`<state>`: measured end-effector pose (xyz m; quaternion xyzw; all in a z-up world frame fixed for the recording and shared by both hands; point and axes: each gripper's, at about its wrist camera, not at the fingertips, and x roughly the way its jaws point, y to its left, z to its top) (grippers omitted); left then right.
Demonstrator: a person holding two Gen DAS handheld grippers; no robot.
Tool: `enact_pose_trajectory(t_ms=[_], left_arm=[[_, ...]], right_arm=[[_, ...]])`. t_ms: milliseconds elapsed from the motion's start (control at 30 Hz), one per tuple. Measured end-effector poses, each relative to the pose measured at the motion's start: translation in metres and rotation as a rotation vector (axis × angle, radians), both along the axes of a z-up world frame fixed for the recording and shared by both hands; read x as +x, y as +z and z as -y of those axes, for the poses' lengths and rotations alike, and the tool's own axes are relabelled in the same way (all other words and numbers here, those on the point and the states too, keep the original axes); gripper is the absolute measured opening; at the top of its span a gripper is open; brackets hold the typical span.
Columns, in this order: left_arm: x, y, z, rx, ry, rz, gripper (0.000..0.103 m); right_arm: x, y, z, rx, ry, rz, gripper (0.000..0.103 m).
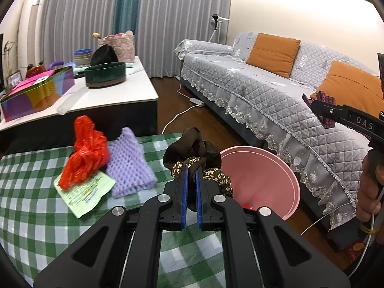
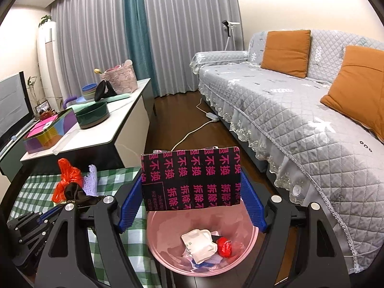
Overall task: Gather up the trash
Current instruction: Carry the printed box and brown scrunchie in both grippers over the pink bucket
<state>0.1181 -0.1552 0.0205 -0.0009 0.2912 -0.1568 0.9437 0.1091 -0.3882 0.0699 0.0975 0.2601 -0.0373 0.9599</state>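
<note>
My left gripper (image 1: 191, 169) is shut on a brown floral scrunchie (image 1: 199, 160), held above the edge of the green checked table (image 1: 36, 180) beside the pink bin (image 1: 261, 177). My right gripper (image 2: 192, 180) is shut on a black carton with pink characters (image 2: 190, 180), its blue pads pressing the carton's two sides, directly over the pink bin (image 2: 168, 261). Inside the bin lie a white foam box (image 2: 199, 242) and a red wrapper (image 2: 224, 247). On the table remain a red plastic bag (image 1: 84, 153), a purple foam net (image 1: 130, 163) and a green leaflet (image 1: 88, 196).
A grey quilted sofa (image 1: 264, 84) with orange cushions runs along the right. A white-topped cabinet (image 1: 115, 96) behind the table carries a colourful tin, a dark green bowl and a pink basket. A white cable and power strip (image 2: 211, 116) lie on the wood floor.
</note>
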Motion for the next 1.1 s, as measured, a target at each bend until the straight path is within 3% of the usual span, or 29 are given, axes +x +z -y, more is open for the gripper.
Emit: enact_pose_trajectory(t_ms=[567,1100], left_arm=[[0.024,0.003,0.043,-0.004,-0.069,0.01,0.006],[0.05,-0.012,0.069,-0.004,-0.117,-0.012,0.006]], right_arm=[[0.01,-0.009,0.021,-0.001,-0.049,-0.019,0.074],[0.025,-0.026,0.028,-0.012,-0.071,-0.067,0.074]])
